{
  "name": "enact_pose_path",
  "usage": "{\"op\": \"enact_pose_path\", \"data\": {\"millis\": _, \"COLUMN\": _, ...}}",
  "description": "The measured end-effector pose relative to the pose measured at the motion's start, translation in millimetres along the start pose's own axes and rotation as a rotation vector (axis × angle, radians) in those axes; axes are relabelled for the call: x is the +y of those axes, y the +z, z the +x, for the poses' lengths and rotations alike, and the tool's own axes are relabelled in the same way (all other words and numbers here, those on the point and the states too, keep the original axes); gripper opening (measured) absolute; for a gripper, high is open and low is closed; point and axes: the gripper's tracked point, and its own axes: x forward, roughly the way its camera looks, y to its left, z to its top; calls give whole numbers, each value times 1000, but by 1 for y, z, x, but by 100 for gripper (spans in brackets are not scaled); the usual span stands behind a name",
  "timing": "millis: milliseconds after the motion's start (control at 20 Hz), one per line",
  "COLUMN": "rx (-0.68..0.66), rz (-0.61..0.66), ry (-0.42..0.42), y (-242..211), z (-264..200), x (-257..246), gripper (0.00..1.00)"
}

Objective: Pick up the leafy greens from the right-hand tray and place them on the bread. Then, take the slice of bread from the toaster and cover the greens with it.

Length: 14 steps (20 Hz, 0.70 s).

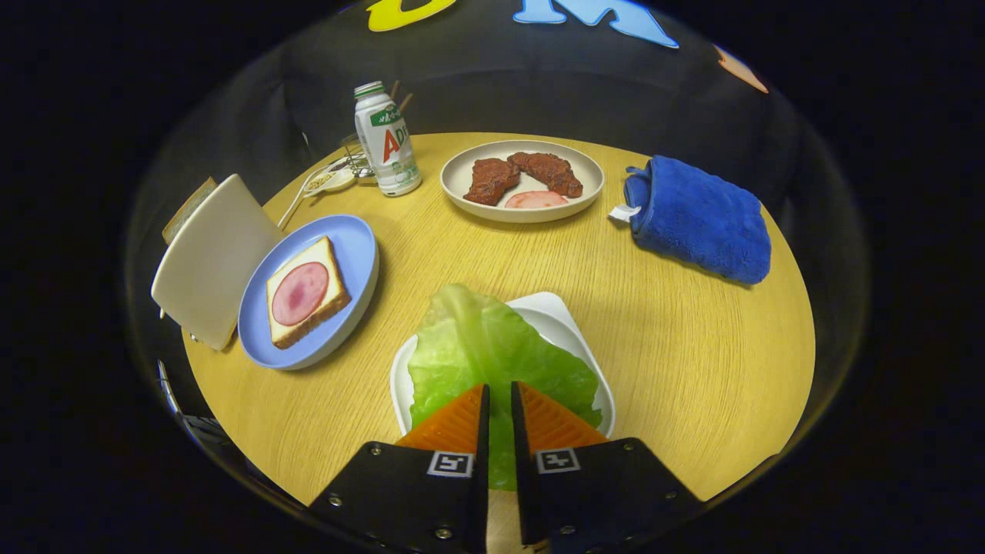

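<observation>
A light green lettuce leaf (pixel 481 350) lies over the white square tray (pixel 555 312) just ahead of me. My gripper (pixel 500 387) has its fingers drawn close together on the leaf's near edge, with a thin strip of green pinched between them. To the left, a blue plate (pixel 355 246) holds a slice of bread (pixel 329 265) topped with a round pink ham slice (pixel 299 293). Further left stands a white toaster (pixel 212 261) with a bread slice (pixel 187 209) poking out of its top.
A beige plate (pixel 462 173) with two brown meat pieces and a pink slice sits at the back. A folded blue towel (pixel 700 219) lies at the back right. A white bottle (pixel 387 140) stands at the back left, beside a small glass and a spoon.
</observation>
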Motion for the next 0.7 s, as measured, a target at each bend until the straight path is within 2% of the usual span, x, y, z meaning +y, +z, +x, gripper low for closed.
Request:
{"op": "enact_pose_path", "data": {"millis": 150, "rx": 4, "rz": -81, "ry": -45, "y": 1, "z": 0, "x": -6, "gripper": 66}}
{"op": "enact_pose_path", "data": {"millis": 250, "rx": 81, "rz": -113, "ry": -51, "y": -15, "z": 6, "x": -5, "gripper": 72}}
{"op": "enact_pose_path", "data": {"millis": 300, "rx": 58, "rz": -103, "ry": -22, "y": -7, "z": 7, "x": 2, "gripper": 71}}
{"op": "enact_pose_path", "data": {"millis": 450, "rx": 89, "rz": -143, "ry": -52, "y": -14, "z": 11, "x": -2, "gripper": 3}}
{"op": "enact_pose_path", "data": {"millis": 500, "rx": 90, "rz": -169, "ry": -62, "y": -12, "z": 7, "x": -2, "gripper": 3}}
{"op": "enact_pose_path", "data": {"millis": 700, "rx": 48, "rz": -115, "ry": -10, "y": 0, "z": -5, "x": 4, "gripper": 3}}
